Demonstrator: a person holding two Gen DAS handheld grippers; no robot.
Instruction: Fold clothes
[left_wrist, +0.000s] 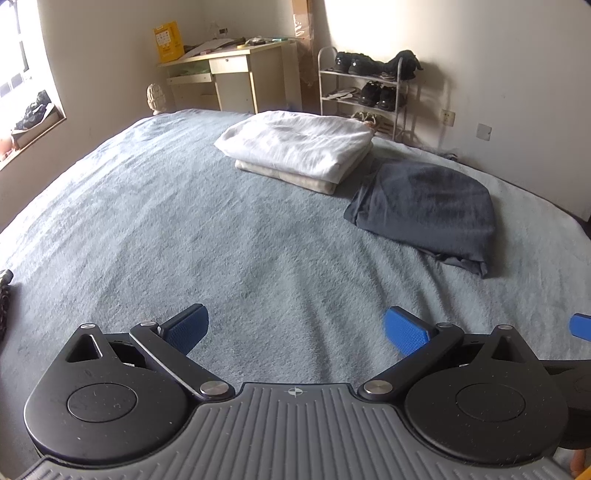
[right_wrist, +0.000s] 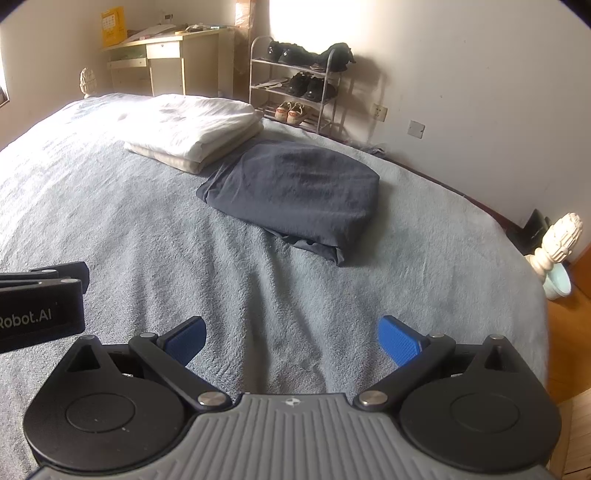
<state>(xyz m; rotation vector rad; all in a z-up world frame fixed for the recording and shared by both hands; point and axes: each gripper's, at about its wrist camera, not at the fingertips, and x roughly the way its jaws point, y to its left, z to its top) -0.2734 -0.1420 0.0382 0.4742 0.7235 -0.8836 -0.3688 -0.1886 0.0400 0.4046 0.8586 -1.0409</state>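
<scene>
Hovering low over the grey bed (left_wrist: 155, 221), the left gripper (left_wrist: 295, 330) and right gripper (right_wrist: 291, 338) both have fingers spread wide, holding nothing. The folded dark garment (right_wrist: 295, 192) lies ahead, just beside the folded white stack (right_wrist: 192, 125).

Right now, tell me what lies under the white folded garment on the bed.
Under the white folded garment lies a cream folded piece, only its edge showing. The rest is covered, as is the bed cover beneath the stack.
</scene>
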